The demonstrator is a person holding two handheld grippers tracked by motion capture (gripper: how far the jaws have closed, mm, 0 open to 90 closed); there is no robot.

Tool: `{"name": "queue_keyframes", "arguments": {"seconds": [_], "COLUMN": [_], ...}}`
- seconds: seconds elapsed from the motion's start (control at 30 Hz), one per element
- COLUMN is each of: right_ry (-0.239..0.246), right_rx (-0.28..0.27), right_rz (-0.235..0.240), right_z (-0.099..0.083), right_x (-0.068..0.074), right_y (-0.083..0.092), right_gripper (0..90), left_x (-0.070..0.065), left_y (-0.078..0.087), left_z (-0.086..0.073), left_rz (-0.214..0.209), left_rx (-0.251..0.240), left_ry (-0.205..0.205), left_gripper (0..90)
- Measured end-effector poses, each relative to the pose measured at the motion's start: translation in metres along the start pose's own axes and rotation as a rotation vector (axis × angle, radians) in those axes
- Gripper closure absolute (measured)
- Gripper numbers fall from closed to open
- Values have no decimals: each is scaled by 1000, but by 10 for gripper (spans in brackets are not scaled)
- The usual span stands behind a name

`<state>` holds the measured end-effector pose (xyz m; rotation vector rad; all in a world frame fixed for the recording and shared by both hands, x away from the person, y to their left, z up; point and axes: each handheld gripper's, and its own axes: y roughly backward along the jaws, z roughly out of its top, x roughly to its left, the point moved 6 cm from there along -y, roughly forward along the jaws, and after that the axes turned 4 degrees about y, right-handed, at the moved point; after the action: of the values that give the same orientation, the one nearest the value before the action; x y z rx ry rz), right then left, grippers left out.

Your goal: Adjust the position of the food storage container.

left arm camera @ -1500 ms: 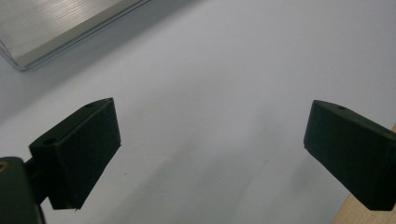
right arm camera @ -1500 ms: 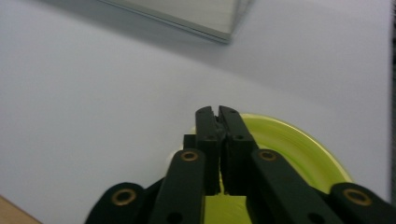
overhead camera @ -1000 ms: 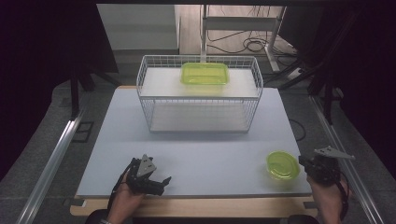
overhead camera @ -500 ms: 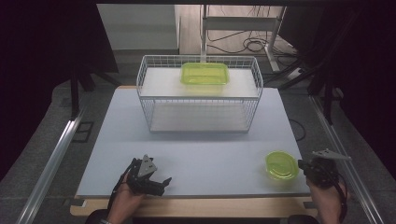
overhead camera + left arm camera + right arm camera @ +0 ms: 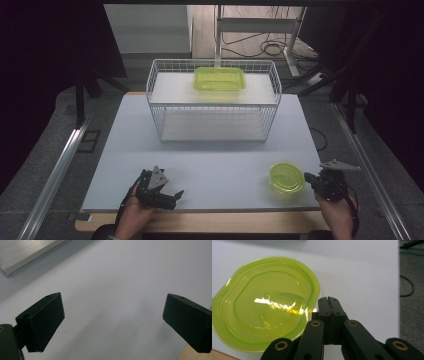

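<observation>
Right gripper [image 5: 329, 300]: held by the person's hand at the near right corner of the counter [image 5: 215, 150]; its jaws are pressed together with nothing between them, and the tips are seen just beside the rim of the green bowl [image 5: 265, 302] (contact with the rim cannot be told).

Green bowl: set upright on the counter, near its front edge and toward the right; it is seen at the left of the closed jaws in the right gripper view, and its inside is glossy and see-through.

Left gripper [image 5: 167, 195]: rested low over the near left part of the counter, well apart from the bowl; its jaws are spread wide, and bare white surface is seen between them.

Wire basket [image 5: 160, 107]: placed at the far middle of the counter, well apart from both grippers.

Green tray [image 5: 219, 78]: laid flat on the upper level of the wire basket, toward its back.
</observation>
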<state>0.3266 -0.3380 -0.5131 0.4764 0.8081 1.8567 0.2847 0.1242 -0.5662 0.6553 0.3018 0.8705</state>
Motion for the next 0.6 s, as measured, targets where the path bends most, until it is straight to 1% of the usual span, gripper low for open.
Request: {"name": "queue_keyframes", "arguments": {"seconds": [0.03,0.1,0.13,0.23,0.27,0.33,0.37,0.5,0.53,0.57,0.6], "right_ry": [4,11,11,17,21,25,25,29,25,25,23], "right_rx": [0,1,1,-1,-1,-1,-1,4,6,6,9], "right_rz": [23,37,37,65,79,91,91,127,147,147,161], "right_z": [1,2,2,4,6,7,7,8,9,9,8], "right_x": [7,12,12,22,28,33,33,42,46,46,48], "right_y": [-2,-4,-4,-7,-10,-12,-12,-18,-20,-20,-23], "right_gripper": [888,888,888,888,887,888,888,887,886,886,886], "left_x": [0,0,0,-1,-1,-1,-1,-1,-1,-1,-1], "left_y": [0,0,0,0,0,0,0,-1,-1,-1,-1], "left_z": [0,0,0,0,0,0,0,0,0,0,0], "left_rz": [-1,-1,-1,-1,-2,-2,-2,-2,-2,-2,-3], "left_rx": [-1,0,0,1,0,1,1,3,4,4,6], "left_ry": [1,0,0,-2,-1,-2,-2,-4,-5,-5,-5], "left_gripper": [38,38,38,38,38,38,38,38,37,38,37]}}
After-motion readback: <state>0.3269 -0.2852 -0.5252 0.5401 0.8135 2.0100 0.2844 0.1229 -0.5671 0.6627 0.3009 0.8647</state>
